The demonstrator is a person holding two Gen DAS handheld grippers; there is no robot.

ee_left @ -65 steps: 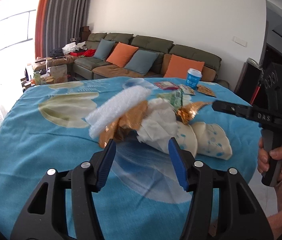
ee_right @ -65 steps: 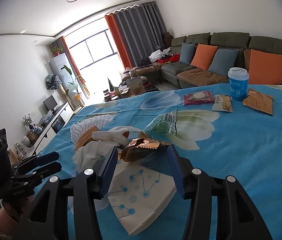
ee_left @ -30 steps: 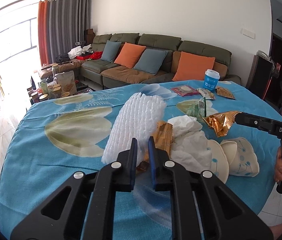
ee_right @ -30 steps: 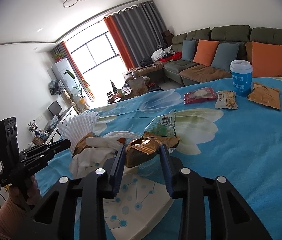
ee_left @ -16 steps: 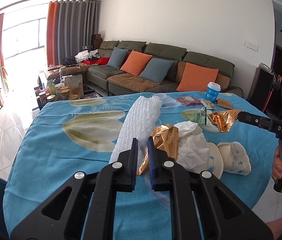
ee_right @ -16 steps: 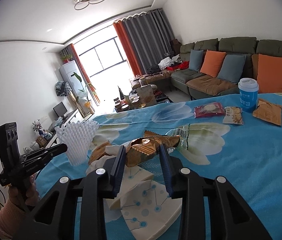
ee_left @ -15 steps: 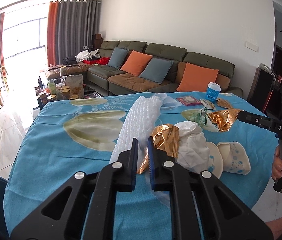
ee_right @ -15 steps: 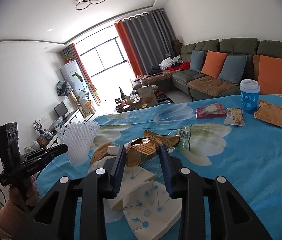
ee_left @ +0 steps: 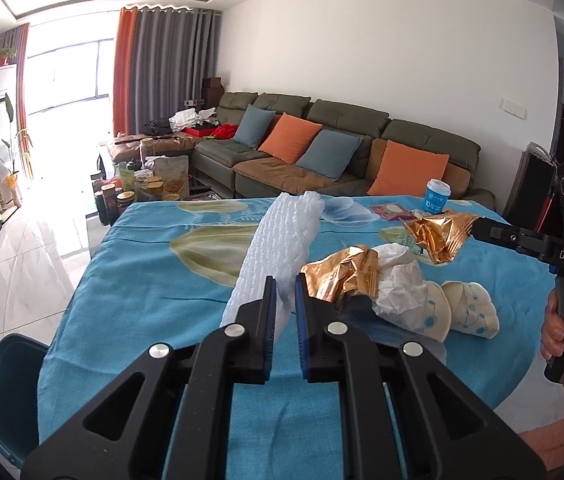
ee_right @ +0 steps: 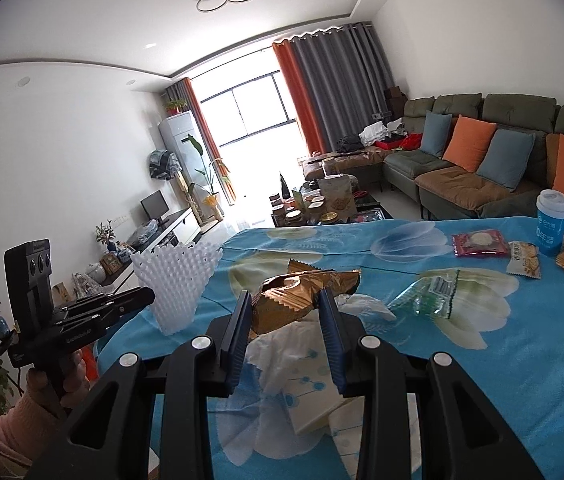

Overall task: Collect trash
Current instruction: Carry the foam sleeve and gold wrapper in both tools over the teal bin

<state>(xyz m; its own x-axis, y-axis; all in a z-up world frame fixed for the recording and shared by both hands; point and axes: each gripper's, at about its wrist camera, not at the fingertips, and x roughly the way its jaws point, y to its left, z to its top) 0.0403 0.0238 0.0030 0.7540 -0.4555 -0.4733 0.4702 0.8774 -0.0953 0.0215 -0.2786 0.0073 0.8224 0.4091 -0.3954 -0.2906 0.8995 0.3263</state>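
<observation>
My left gripper [ee_left: 285, 294] is shut on a white foam net sleeve [ee_left: 278, 250] and holds it above the table; it also shows in the right wrist view [ee_right: 176, 280]. My right gripper [ee_right: 285, 312] is shut on a crumpled gold foil wrapper [ee_right: 301, 292], lifted off the table, also seen in the left wrist view [ee_left: 439, 234]. On the blue tablecloth [ee_left: 154, 280] lie a second gold wrapper [ee_left: 341, 274], a white crumpled tissue [ee_left: 399, 286], squashed paper cups [ee_left: 467, 312] and a clear green wrapper [ee_right: 427, 294].
At the table's far side stand a blue paper cup [ee_right: 553, 216], a red snack pack [ee_right: 479, 244] and other snack packs [ee_right: 523, 264]. A teal chair [ee_left: 6, 392] is at the left edge. A sofa [ee_left: 341, 152] and a cluttered coffee table [ee_right: 321, 200] lie beyond.
Both grippers closed, the left on the foam sleeve and the right on the gold wrapper, then lifted them up off the pile. The sleeve now hangs clear of the other trash.
</observation>
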